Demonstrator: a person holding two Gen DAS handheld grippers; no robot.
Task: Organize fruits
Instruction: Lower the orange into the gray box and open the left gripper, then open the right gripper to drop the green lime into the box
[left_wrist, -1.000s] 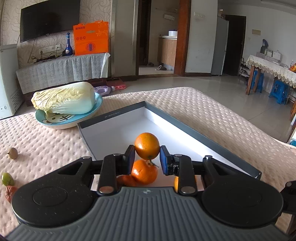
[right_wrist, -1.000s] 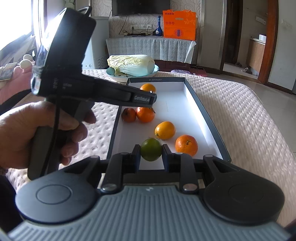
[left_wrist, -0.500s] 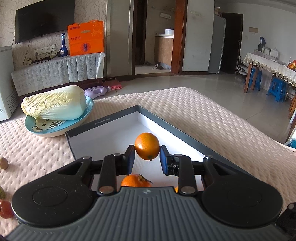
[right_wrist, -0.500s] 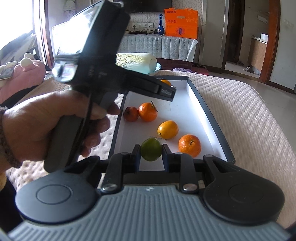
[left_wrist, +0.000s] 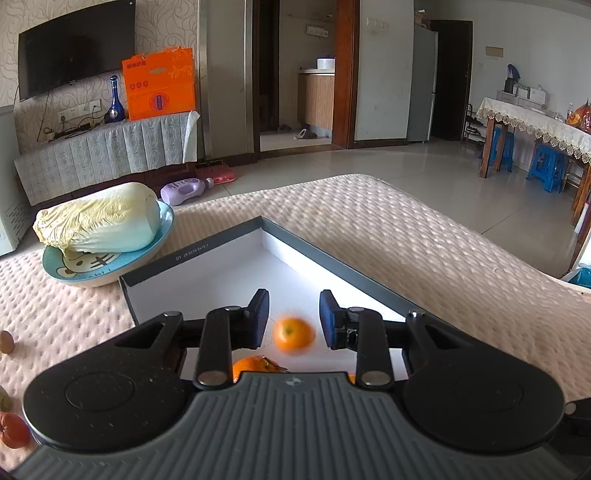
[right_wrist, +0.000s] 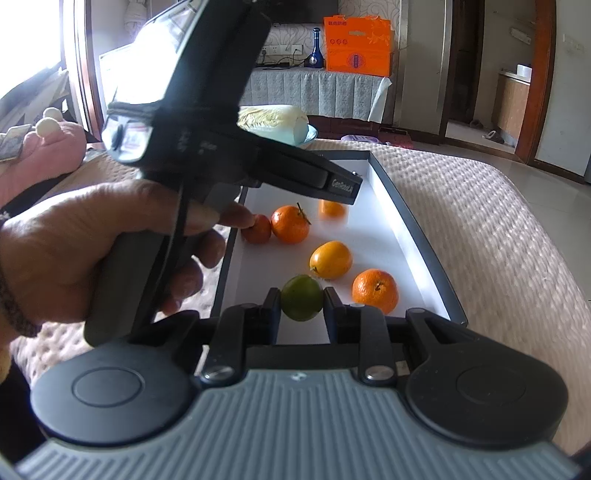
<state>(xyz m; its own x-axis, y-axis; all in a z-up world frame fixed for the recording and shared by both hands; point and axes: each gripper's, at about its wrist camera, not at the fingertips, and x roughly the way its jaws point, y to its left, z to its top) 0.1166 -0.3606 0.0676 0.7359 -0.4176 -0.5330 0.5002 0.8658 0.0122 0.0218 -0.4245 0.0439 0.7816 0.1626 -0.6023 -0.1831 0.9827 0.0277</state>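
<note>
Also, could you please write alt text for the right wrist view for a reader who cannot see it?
The right gripper clamps a round green fruit above the near end of a white tray with a dark grey rim holding five orange fruits. On the left, a hand holds the black left gripper over the tray.

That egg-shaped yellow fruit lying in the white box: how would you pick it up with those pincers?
Grip the yellow fruit across its narrow middle, coming down from above. It lies on its side, long axis slanting across the box, and no other fruit touches it. Its ends taper, so pads placed there would likely slip off.
</note>
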